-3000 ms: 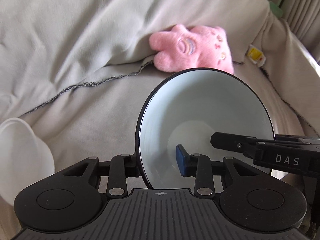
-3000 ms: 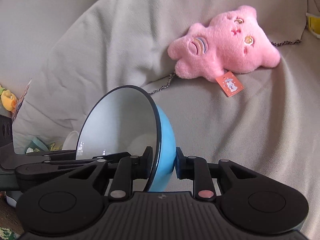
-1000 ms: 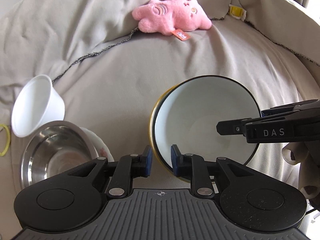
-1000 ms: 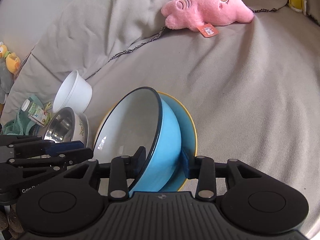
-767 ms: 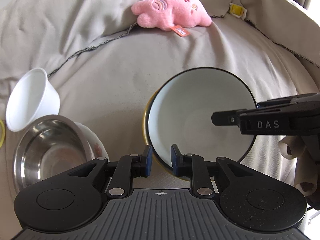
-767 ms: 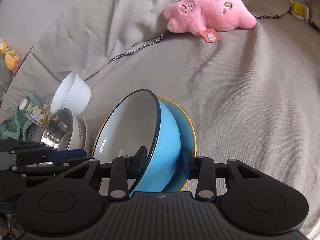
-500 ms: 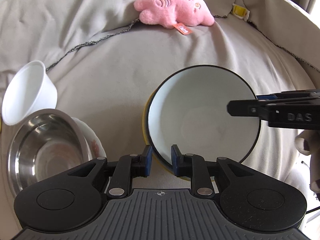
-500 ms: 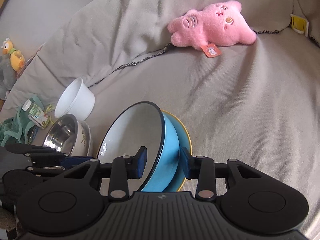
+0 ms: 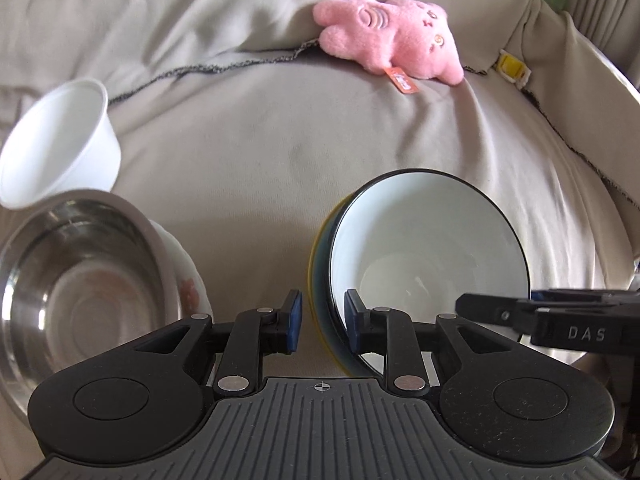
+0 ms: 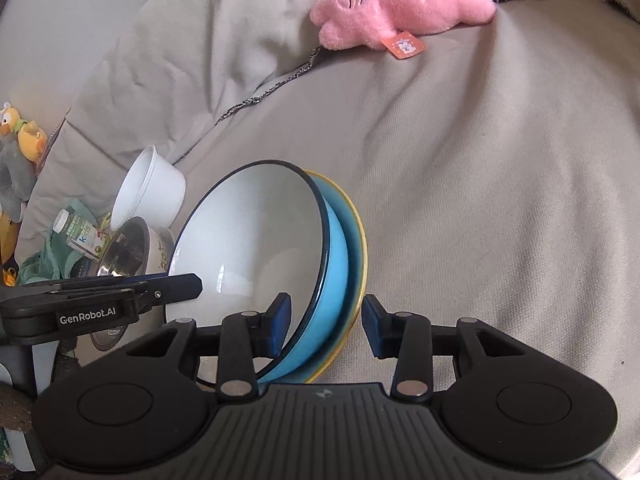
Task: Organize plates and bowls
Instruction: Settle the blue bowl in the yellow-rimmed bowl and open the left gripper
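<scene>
Blue bowl (image 10: 332, 288) seated in yellow-rimmed plate (image 10: 358, 240); both grippers' jaws opening, pads clear; withdraw straight, avoid nudging rim.

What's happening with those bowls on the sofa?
A person with a gripper in each hand is stacking dishes on a cloth-covered sofa. A blue bowl now sits in a yellow-rimmed plate. The left gripper and right gripper straddle their rims, jaws opening. A steel bowl and white cup wait nearby.

Steel bowl (image 9: 76, 296) cut off at left edge — plate (image 10: 354, 248) mostly hidden behind blue bowl (image 10: 256, 248).
</scene>
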Motion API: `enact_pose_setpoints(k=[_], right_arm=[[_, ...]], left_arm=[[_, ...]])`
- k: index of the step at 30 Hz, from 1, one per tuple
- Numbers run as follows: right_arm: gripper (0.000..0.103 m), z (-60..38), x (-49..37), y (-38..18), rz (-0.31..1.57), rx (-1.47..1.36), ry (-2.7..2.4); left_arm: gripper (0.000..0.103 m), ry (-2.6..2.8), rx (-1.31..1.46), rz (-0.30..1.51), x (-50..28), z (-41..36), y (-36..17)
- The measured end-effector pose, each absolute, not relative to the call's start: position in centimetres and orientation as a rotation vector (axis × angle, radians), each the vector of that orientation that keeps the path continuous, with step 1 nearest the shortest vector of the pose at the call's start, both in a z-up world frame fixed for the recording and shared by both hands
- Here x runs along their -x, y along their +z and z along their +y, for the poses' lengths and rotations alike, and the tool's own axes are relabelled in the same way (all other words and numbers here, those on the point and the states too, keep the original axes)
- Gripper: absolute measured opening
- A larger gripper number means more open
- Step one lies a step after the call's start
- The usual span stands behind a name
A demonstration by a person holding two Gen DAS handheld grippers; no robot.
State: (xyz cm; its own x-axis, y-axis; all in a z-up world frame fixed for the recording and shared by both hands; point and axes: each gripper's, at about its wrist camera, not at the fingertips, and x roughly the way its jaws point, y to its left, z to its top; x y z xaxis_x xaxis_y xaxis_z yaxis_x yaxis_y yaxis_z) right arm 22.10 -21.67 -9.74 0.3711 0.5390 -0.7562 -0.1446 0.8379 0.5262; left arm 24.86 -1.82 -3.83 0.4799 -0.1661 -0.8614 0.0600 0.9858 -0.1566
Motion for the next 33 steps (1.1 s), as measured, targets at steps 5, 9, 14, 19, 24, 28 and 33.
enact_pose_setpoints(k=[5, 9, 14, 19, 24, 28, 33], right_arm=[[0.04, -20.8, -22.2, -11.0, 1.135, -0.441, 0.461], [0.04, -20.5, -22.7, -11.1, 1.108, -0.453, 0.448], [0.04, -20.2, -24.0, -11.0, 1.078, -0.445, 0.413], [0.041, -19.9, -24.7, -10.8, 1.072, -0.433, 0.396], [0.041, -19.5, -23.6, -11.4, 1.085, -0.408, 0.424], [0.04, -19.5, -23.5, -11.5, 1.078, -0.4, 0.424], [0.04, -19.5, -23.2, -11.0, 1.086, -0.403, 0.4]], left_arm=[[0.027, -0.15, 0.126, 1.071, -25.0, -1.9, -5.0], [0.035, -0.163, 0.146, 1.095, -25.3, -2.1, -5.6], [0.036, -0.168, 0.153, 1.094, -25.9, -2.3, -5.9], [0.037, -0.161, 0.164, 1.075, -26.8, -2.2, -5.9], [0.037, -0.156, 0.185, 1.072, -27.2, -1.6, -6.2], [0.035, -0.172, 0.195, 1.057, -26.8, -1.3, -6.1], [0.035, -0.19, 0.197, 1.032, -26.1, -0.7, -5.2]])
